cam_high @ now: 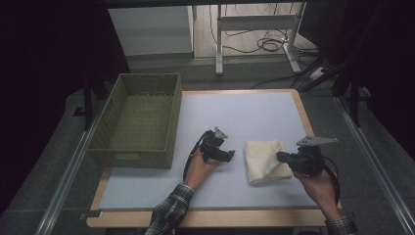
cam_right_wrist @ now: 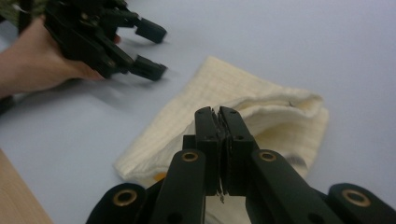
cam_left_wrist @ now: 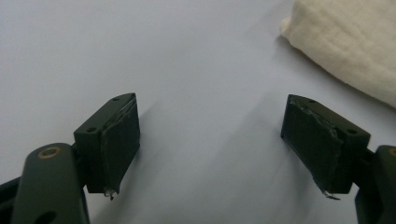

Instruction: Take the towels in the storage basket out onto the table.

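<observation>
A folded cream cloth [cam_high: 265,160] lies on the pale tabletop [cam_high: 244,117], toward 4 o'clock from the mat's middle, its near-right corner lying under the right gripper [cam_high: 284,157]. That gripper reaches in from 4 o'clock and its jaws are clenched together; in the right gripper view the closed tips of the right gripper [cam_right_wrist: 222,116] sit over the cloth [cam_right_wrist: 261,107], where the top layer stands up in a raised fold. Whether any fabric is pinched between the pads cannot be told.

The left gripper [cam_high: 229,154] rests low over the tabletop just off the cloth's 9 o'clock edge, with a bare strip between its tips and the fabric. Its jaws are released and stand wide apart; in the left gripper view the left gripper [cam_left_wrist: 210,140] has nothing but bare mat between its pads, and the cloth [cam_left_wrist: 350,42] shows at 1 o'clock, apart from them.

A green woven basket [cam_high: 139,120] stands at 9 o'clock on the tabletop, its right wall well apart from the left gripper, its left side overhanging the tabletop's edge. Open mat runs from the cloth toward 12 o'clock up to the far wooden edge, and a bare band lies at 6 o'clock between the cloth and the near edge. The cloth's right edge lies near the tabletop's 3 o'clock edge.
</observation>
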Demonstrator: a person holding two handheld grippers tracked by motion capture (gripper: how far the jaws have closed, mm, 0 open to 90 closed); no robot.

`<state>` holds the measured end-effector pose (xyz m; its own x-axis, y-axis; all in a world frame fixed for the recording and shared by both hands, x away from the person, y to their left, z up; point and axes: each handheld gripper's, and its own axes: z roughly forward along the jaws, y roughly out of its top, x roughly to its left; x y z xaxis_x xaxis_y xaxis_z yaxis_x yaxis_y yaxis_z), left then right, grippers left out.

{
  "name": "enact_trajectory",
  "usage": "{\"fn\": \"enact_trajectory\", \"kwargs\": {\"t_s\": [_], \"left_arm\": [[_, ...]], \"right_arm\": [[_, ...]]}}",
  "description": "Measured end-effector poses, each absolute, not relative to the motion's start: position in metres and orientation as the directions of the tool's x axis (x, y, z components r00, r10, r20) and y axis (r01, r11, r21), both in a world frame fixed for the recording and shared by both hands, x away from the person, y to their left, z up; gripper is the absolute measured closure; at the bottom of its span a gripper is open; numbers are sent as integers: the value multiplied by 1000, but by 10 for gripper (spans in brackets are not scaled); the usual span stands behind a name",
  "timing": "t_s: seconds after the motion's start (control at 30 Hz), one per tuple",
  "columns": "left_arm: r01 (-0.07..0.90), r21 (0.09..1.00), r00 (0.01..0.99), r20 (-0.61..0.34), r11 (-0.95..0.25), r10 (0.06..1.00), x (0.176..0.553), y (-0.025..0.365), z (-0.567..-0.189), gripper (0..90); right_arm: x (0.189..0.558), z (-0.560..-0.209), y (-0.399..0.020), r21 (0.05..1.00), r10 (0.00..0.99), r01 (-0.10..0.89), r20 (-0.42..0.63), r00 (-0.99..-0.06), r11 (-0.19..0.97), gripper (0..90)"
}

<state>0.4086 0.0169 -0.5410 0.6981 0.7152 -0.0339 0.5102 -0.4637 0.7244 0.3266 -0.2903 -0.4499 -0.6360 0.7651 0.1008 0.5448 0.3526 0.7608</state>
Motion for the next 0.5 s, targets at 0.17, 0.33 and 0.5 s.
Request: {"fn": "enact_trajectory", "kwargs": {"t_s": [0.17, 0.33, 0.5], "left_arm": [[512, 725, 697, -36, -462, 716, 409, 17, -541, 197], [512, 724, 697, -37, -462, 716, 409, 17, -541, 197], [513, 724, 698, -39, -461, 715, 409, 17, -541, 196]], "right_arm": [[324, -478, -313, 723, 805, 605, 115, -583, 334, 869], [320, -505, -327, 687, 827, 646, 118, -550, 331, 848], [318, -506, -331, 696, 835, 646, 123, -536, 312, 674]]}}
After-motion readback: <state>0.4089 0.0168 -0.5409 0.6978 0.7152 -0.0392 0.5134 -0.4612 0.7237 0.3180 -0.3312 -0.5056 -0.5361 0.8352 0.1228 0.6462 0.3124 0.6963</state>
